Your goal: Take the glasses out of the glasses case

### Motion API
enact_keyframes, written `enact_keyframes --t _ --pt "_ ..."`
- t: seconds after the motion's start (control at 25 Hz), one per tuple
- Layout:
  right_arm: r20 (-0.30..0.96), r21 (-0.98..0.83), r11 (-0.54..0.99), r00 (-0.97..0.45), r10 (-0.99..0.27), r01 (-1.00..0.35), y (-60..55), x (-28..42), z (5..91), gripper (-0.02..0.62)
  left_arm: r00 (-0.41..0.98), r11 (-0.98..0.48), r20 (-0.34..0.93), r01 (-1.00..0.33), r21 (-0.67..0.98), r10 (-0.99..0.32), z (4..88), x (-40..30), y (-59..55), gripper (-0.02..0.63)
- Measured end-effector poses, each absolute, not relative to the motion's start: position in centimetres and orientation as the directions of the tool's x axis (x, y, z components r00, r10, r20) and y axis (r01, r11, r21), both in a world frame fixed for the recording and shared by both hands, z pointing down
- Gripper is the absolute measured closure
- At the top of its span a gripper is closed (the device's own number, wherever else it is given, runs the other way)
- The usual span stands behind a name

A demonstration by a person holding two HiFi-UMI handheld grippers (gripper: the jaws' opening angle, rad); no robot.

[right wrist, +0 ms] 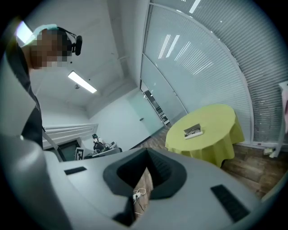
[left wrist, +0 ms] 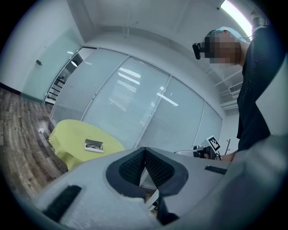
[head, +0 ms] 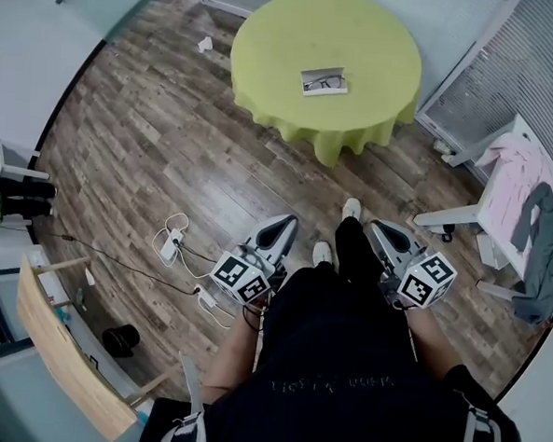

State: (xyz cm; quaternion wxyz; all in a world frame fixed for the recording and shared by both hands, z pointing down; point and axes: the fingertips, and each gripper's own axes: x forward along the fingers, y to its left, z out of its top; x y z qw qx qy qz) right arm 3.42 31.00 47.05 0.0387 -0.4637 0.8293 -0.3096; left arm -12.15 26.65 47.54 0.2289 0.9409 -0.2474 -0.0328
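Left tool [head: 284,225]: jaws together at the tips, nothing held, low beside the person's legs. Open grey glasses case [head: 314,89] with dark-framed glasses [head: 330,80] inside lies on the round yellow-green table [head: 288,39], well apart ahead. Right tool [head: 380,231]: likewise closed, empty. Judged step: approach not begun. Next move calls for walking up and opening a tool.

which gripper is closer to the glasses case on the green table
Left, but only slightly. The left gripper and right gripper both hang by the person's waist, well short of the table; the glasses case lies a bit to the left gripper's side.
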Motion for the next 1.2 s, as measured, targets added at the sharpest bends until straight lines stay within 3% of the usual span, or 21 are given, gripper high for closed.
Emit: enact_keyframes --t 1.2 --pt "0.221 -0.602 0.442 -0.671 -0.707 -0.664 9.3 11.3 49.4 0.568 0.837 -0.738 0.133 -0.534 0.413 -0.531 45.6 -4.4 7.0 0.594"
